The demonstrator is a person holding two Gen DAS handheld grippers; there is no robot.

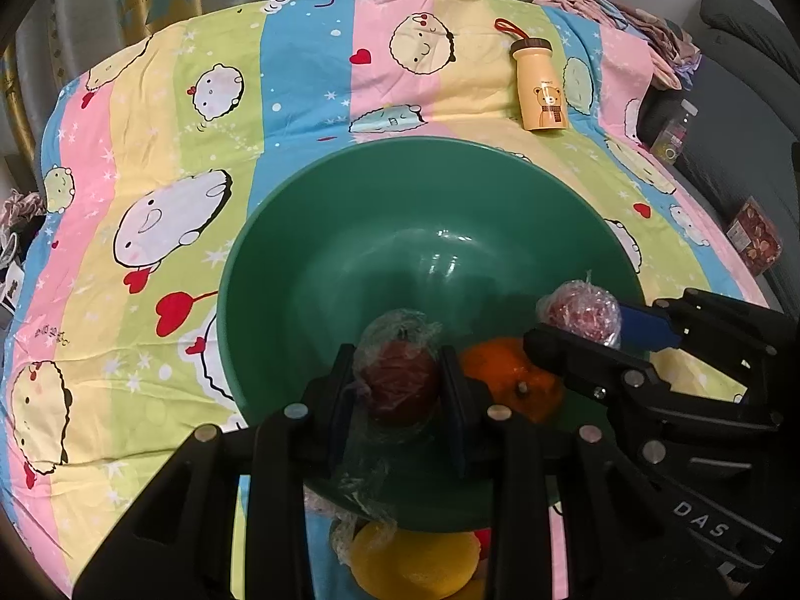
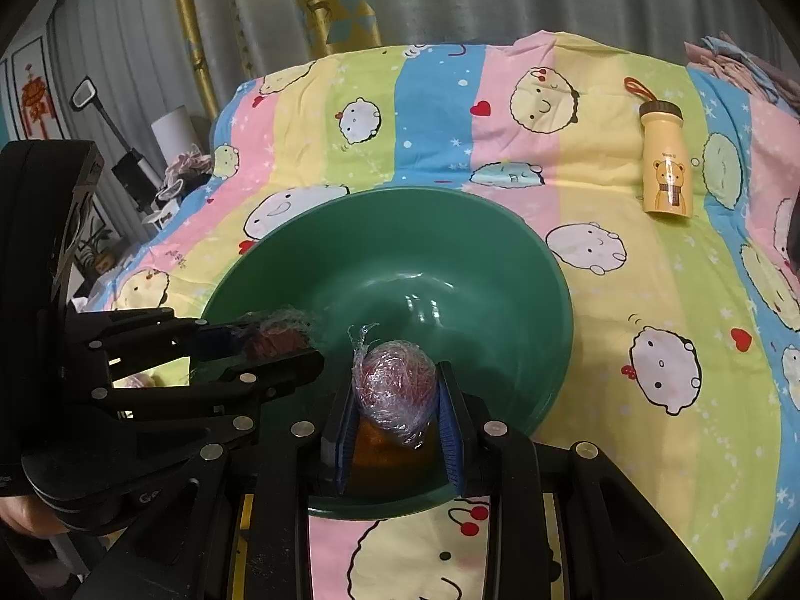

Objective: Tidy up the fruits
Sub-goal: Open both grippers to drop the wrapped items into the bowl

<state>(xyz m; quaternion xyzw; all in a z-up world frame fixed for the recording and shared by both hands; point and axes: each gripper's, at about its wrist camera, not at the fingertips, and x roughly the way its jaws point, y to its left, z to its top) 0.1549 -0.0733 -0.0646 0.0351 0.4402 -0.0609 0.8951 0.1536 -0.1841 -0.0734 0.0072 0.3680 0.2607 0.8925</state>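
The patterned bedspread (image 1: 150, 160) fills most of both wrist views: pastel stripes, cartoon faces, red hearts.

The green bowl (image 1: 310, 260) sits at centre frame on the spread. Its far wall and bottom are bare and glossy.

A yellow bottle (image 1: 542, 85) with a bear print lies at upper right of the left wrist view, well apart from the bowl.

The left gripper (image 1: 397, 380), at lower centre of its own view, is clenched on a dark red fruit in cling film (image 1: 400, 380). The pads press it from both sides, over the bowl's near inner wall.

The right gripper (image 2: 395, 395), at lower centre of its own view, is clenched on a second wrapped red fruit (image 2: 392, 385), likewise just over the near part of the bowl.

An orange (image 1: 505, 375) lies inside the bowl, directly under the right gripper's fruit. A yellow fruit (image 1: 415, 565) with crumpled film on it sits outside the bowl at the bottom edge of the left wrist view.

Step in hand, as I judge it: both hands are delivering wrapped fruits into the bowl, with neither let go yet.

The next move calls for lowering each fruit close to the bowl surface before the jaws part, so that neither drops hard or rolls. The right fruit should be offset from the orange so it does not land on top. The yellow fruit looks left to collect.
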